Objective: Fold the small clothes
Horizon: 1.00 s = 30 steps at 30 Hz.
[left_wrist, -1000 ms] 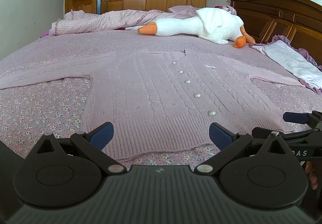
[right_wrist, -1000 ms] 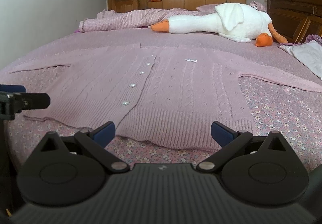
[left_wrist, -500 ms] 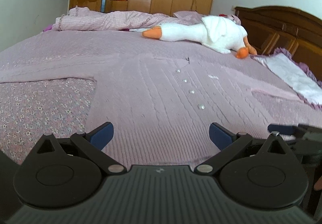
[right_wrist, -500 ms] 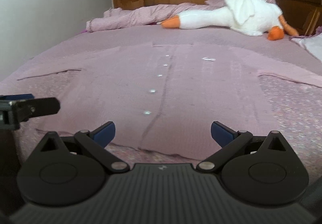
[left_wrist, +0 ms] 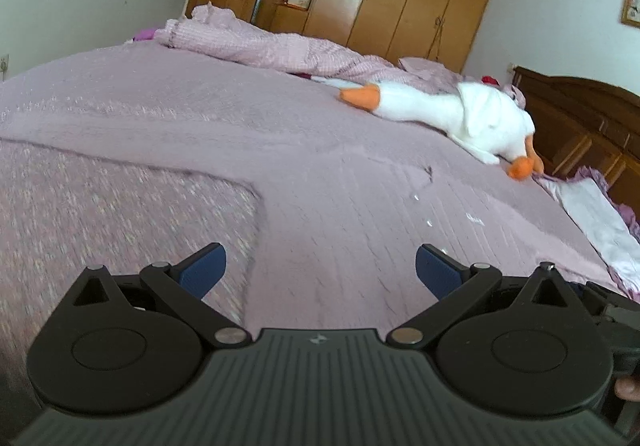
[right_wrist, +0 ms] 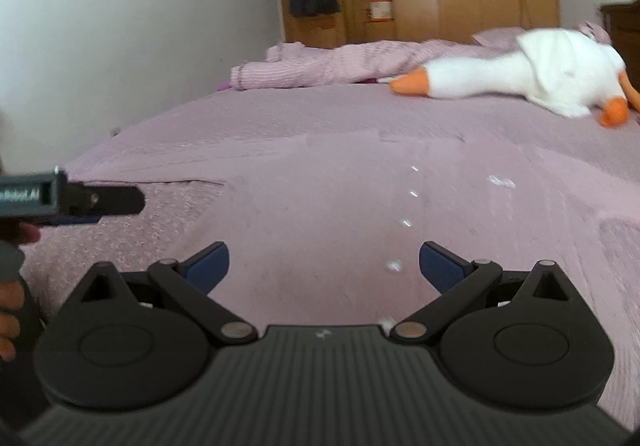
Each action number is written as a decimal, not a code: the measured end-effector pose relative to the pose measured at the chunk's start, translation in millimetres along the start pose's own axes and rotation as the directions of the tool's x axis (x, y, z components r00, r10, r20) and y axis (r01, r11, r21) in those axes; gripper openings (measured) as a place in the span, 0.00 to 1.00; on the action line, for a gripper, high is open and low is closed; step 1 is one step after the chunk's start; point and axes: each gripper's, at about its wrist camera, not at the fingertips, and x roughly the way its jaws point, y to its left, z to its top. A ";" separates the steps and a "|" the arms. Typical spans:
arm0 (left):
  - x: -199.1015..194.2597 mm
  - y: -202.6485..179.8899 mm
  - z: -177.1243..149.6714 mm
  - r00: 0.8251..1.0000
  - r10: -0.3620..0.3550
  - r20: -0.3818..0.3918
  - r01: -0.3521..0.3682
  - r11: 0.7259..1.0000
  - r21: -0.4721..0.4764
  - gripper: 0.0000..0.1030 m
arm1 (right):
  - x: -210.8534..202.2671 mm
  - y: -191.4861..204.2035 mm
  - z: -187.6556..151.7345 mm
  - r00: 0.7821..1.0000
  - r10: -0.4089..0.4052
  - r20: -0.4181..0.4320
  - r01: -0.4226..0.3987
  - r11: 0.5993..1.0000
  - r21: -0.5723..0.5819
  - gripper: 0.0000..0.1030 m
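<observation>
A pink knitted cardigan lies flat and buttoned on the bed, sleeves spread out to both sides; the right wrist view shows the same cardigan with its row of pearl buttons. My left gripper hovers open low over the cardigan's left part, nothing between its blue pads. My right gripper is open too, low over the lower front near the buttons. The left gripper's finger pokes in from the left edge of the right wrist view.
A white plush goose with orange beak and feet lies across the far side of the bed. A crumpled pink checked blanket sits behind it. White clothing lies at the right edge by the dark wooden headboard. Wardrobes stand beyond.
Both grippers have dropped lower and moved forward over the cardigan, so its hem has left view. The left view has tilted. Both stay open.
</observation>
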 end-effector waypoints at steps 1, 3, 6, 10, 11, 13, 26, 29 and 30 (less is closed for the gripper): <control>2.2 7.1 6.0 1.000 0.013 0.014 -0.013 1.000 -0.005 1.00 | 6.6 6.7 4.9 1.000 0.006 -0.007 -0.007 1.000 -0.017 1.00; 7.6 25.2 19.0 0.999 0.029 0.027 -0.028 0.999 -0.044 1.00 | 18.0 17.0 13.5 1.000 0.016 -0.016 -0.016 1.000 -0.023 1.00; 17.2 57.0 40.1 0.999 0.039 0.037 -0.035 0.993 -0.114 1.00 | 37.7 32.3 26.0 0.998 0.057 -0.012 -0.057 0.998 0.004 1.00; 26.5 107.3 68.4 0.995 0.086 0.057 -0.075 0.982 -0.173 1.00 | 65.4 54.1 47.4 0.991 0.135 -0.007 -0.135 0.991 -0.006 1.00; 29.1 123.6 75.6 0.993 0.106 0.053 -0.093 0.974 -0.207 1.00 | 70.3 59.2 53.4 0.990 0.143 -0.005 -0.143 0.990 -0.010 1.00; 34.9 157.1 88.1 0.989 0.140 0.050 -0.121 0.951 -0.283 1.00 | 83.1 71.8 64.8 0.987 0.162 -0.002 -0.162 0.987 -0.009 1.00; 60.7 328.5 95.4 0.971 0.239 0.025 -0.189 0.826 -0.532 1.00 | 155.5 128.8 86.7 0.958 0.288 -0.006 -0.286 0.952 0.108 1.00; 70.9 358.0 90.9 0.973 0.230 0.005 -0.184 0.793 -0.581 1.00 | 167.5 135.0 86.4 0.950 0.307 -0.052 -0.303 0.950 0.068 1.00; 73.9 368.2 91.5 0.976 0.216 0.021 -0.161 0.787 -0.595 1.00 | 167.5 136.4 86.9 0.945 0.322 -0.061 -0.321 0.947 0.032 1.00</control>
